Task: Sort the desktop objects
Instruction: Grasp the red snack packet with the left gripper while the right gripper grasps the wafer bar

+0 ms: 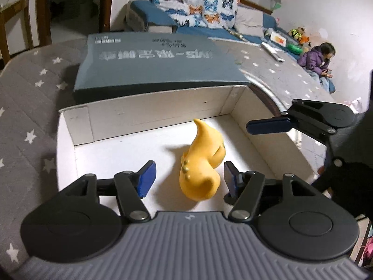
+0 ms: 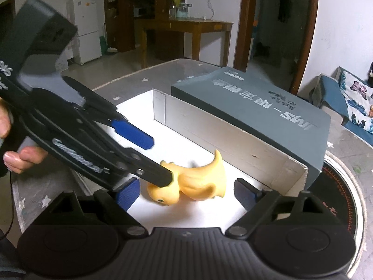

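Your left tool point(image 1: 188, 177) stands open around the yellow duck toy point(image 1: 201, 163), pads clear of it; the toy lies on its side in the white box point(image 1: 149, 116); your right tool point(image 2: 186, 191) gapes at three o'clock, likely releasing it for sorting.

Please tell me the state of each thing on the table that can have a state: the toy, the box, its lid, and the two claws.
Yellow toy: lying on its side inside the box, held by nothing.
White box: open, holds only the toy.
Grey lid: off, lying behind the box.
Left claw: open, pads either side of the toy, not pressing.
Right claw: open wide, toy between its pads, not pressed.
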